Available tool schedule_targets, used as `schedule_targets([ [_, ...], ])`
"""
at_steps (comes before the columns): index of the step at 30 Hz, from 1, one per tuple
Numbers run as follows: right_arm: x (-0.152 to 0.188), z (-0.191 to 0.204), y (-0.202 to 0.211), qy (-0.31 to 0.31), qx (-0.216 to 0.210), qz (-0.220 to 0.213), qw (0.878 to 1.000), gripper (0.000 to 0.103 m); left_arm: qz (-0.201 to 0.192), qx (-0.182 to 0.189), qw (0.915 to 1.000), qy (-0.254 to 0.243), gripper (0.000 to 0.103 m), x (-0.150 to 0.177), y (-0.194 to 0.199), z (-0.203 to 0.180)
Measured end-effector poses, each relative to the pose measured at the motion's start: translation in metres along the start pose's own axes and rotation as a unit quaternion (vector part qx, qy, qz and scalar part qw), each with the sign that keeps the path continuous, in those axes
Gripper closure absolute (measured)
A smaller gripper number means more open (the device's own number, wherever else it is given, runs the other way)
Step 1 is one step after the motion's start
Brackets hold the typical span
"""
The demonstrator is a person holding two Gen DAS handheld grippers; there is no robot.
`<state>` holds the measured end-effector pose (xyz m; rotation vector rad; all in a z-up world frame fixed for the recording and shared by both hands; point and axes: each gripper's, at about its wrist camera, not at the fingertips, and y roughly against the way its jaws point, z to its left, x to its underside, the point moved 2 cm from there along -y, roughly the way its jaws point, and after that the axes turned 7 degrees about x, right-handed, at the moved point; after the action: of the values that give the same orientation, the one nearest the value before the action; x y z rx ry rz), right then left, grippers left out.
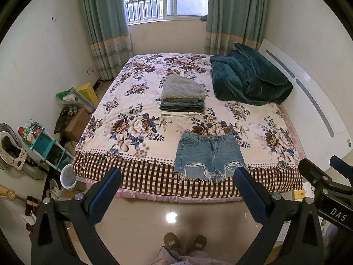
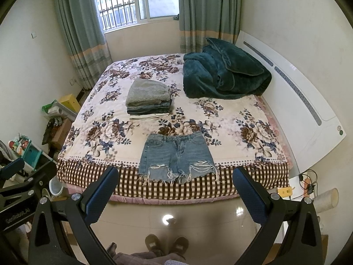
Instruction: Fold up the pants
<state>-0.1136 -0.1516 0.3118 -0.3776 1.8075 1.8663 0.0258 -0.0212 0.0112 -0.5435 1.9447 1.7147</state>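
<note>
Denim shorts [image 1: 209, 154] spread flat, lower centre of the left wrist frame, waistband toward the window, frayed hems draping just over the checked border at the near edge of the bed [image 1: 136, 101]. Laid out front-up and unfolded, presumably so both side seams lie within easy reach from the foot of the bed. Same shorts [image 2: 177, 154] slightly left of centre in the right wrist frame.

Left gripper [image 1: 176, 195] at the bottom of its own frame, blue-padded fingers spread wide, nothing between them, held back over the tiled floor and well apart from the cloth. Right gripper [image 2: 175, 195] likewise wide apart and empty, bottom of its frame, also short of the bed. Each tool visible at the edge of the other's view: right one at lower right of the left frame, left one at lower left of the right frame. Side by side, then, squared up to the garment before any reach.

Above the shorts, mid-frame, a stack of folded clothes [image 1: 182, 98], grey fleece on top, likely finished pieces kept clear of the working patch. Upper right, a teal blanket [image 1: 249, 77] bunched against the white headboard [image 1: 308, 92], out of the way.

Folding not yet begun, judging by the flat garment. Probable first need: a pinch on one side edge, brought across onto the other.
</note>
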Motion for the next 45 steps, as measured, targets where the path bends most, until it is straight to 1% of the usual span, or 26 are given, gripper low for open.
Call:
schedule_targets([
  [10, 0.001, 0.002, 0.004, 0.000, -0.001, 0.001, 1.000, 0.000, -0.001, 0.001, 1.0000, -0.002, 0.000, 0.003, 0.001, -0.001],
  [15, 0.005, 0.004, 0.005, -0.005, 0.000, 0.005, 1.000, 0.000, 0.002, 0.007, 1.0000, -0.003, 0.000, 0.002, 0.001, -0.004],
  [16, 0.011, 0.004, 0.002, -0.008, 0.000, 0.007, 1.000, 0.000, 0.002, 0.008, 1.0000, -0.004, 0.000, 0.002, 0.001, -0.004],
  [20, 0.013, 0.007, -0.010, -0.022, 0.008, 0.018, 1.000, 0.000, -0.001, 0.013, 0.9999, -0.008, 0.000, -0.001, -0.010, 0.004],
  [24, 0.011, 0.003, -0.041, -0.053, 0.023, 0.029, 0.998, 0.000, -0.009, 0.004, 0.9999, -0.010, 0.000, -0.006, -0.032, 0.017],
  [27, 0.005, -0.007, -0.079, -0.079, 0.013, 0.045, 0.996, 0.000, -0.004, 0.003, 0.9999, -0.009, 0.000, -0.012, -0.059, 0.025],
  [28, 0.000, -0.012, -0.096, -0.085, 0.016, 0.053, 0.995, 0.000, -0.003, -0.008, 0.9999, -0.009, 0.000, -0.015, -0.071, 0.027],
  [29, -0.003, -0.015, -0.110, -0.087, 0.019, 0.057, 0.994, 0.000, 0.003, -0.010, 0.9999, -0.009, 0.000, -0.016, -0.080, 0.031],
  [32, -0.017, -0.024, -0.158, -0.081, 0.032, 0.072, 0.994, 0.000, 0.028, -0.012, 0.9995, 0.005, 0.000, -0.024, -0.120, 0.034],
  [33, -0.023, -0.028, -0.176, -0.076, 0.033, 0.077, 0.994, 0.000, 0.039, -0.006, 0.9991, 0.015, 0.000, -0.028, -0.136, 0.033],
  [35, -0.035, -0.035, -0.216, -0.066, 0.036, 0.091, 0.993, 0.000, 0.045, -0.020, 0.9984, 0.029, 0.000, -0.035, -0.162, 0.028],
  [37, -0.051, -0.046, -0.261, -0.056, 0.027, 0.109, 0.992, 0.000, 0.051, -0.028, 0.9975, 0.039, 0.000, -0.041, -0.184, 0.025],
  [41, -0.081, -0.064, -0.356, -0.025, -0.003, 0.154, 0.988, 0.000, 0.063, -0.060, 0.9941, 0.065, 0.000, -0.057, -0.237, 0.011],
  [45, -0.106, -0.082, -0.460, 0.014, -0.032, 0.210, 0.977, 0.000, 0.087, -0.098, 0.9866, 0.097, 0.000, -0.071, -0.298, -0.007],
])
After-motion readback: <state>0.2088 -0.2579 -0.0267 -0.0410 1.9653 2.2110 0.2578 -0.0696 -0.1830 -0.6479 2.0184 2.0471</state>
